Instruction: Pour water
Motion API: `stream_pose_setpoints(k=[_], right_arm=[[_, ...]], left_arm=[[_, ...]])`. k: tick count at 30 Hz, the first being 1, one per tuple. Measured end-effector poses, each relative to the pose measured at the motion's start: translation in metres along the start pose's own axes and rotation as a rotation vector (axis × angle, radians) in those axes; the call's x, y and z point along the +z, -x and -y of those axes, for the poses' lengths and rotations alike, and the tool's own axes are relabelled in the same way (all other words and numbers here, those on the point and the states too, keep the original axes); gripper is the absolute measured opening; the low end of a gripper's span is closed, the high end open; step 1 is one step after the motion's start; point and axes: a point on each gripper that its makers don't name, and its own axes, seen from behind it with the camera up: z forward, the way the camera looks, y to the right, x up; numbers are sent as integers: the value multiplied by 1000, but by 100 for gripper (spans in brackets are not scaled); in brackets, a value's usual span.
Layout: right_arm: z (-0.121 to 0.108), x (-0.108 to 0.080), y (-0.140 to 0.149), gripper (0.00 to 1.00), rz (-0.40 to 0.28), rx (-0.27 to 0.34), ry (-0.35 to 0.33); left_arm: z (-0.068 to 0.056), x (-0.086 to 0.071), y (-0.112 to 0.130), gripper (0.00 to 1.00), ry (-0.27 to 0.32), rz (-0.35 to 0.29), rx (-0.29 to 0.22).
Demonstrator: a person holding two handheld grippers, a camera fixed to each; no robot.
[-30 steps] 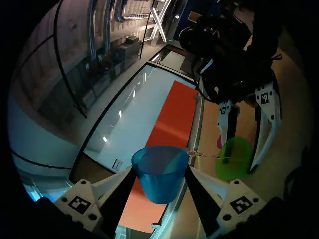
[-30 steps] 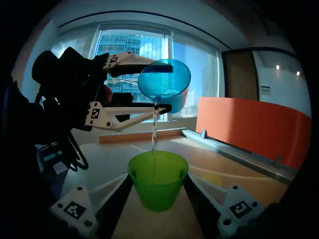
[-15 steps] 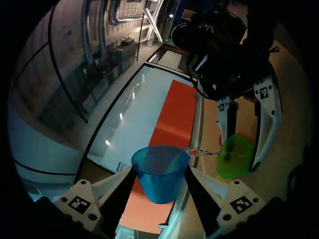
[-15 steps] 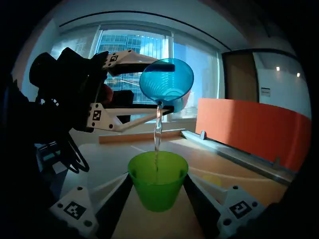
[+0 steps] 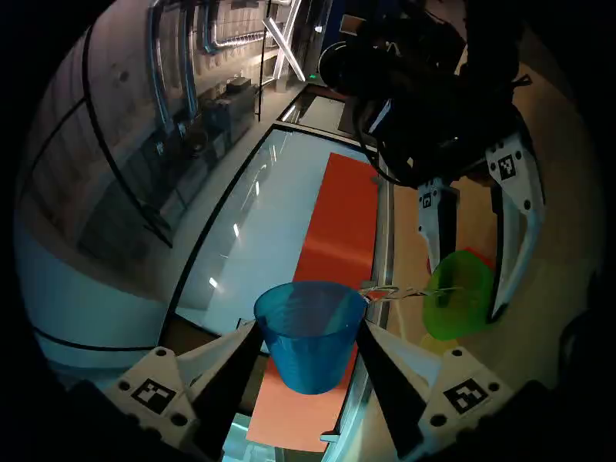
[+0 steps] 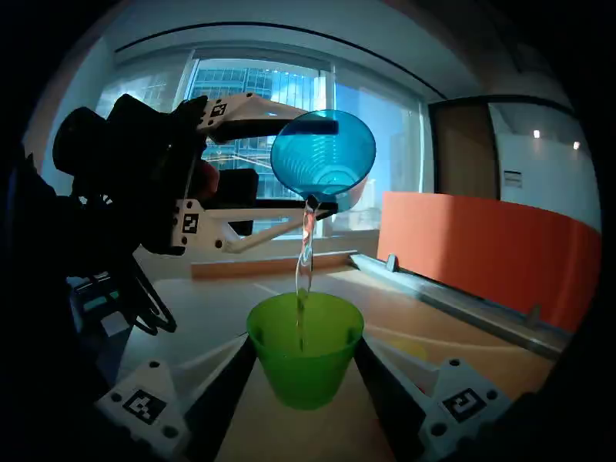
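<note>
Office, prob. high-rise: big windows (image 6: 333, 115) w/ towers (image 6: 231, 96) outside, orange divider panel (image 6: 493, 246), long wood desk (image 6: 439, 312).

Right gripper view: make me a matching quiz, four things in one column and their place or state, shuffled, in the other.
Things
1. blue cup
2. green cup
3. water stream
4. orange panel

Place or state
A. falls from one cup into the other
B. upright, low and nearest the camera
C. stands at the right, past the table
D. tipped, held up high

Pairs: 1-D, 2-B, 3-A, 4-C
</note>
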Motion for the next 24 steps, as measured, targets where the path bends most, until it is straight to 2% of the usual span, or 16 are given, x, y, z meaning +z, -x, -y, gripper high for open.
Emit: stream_pose_setpoints(k=[9, 24], right_arm=[[-1, 0, -3, 88, -6, -2, 4], [-3, -2, -4, 88, -14, -5, 7]], left_arm=[[7, 1, -3, 84, -5, -3, 39], [0, 2, -6, 84, -11, -7, 89]])
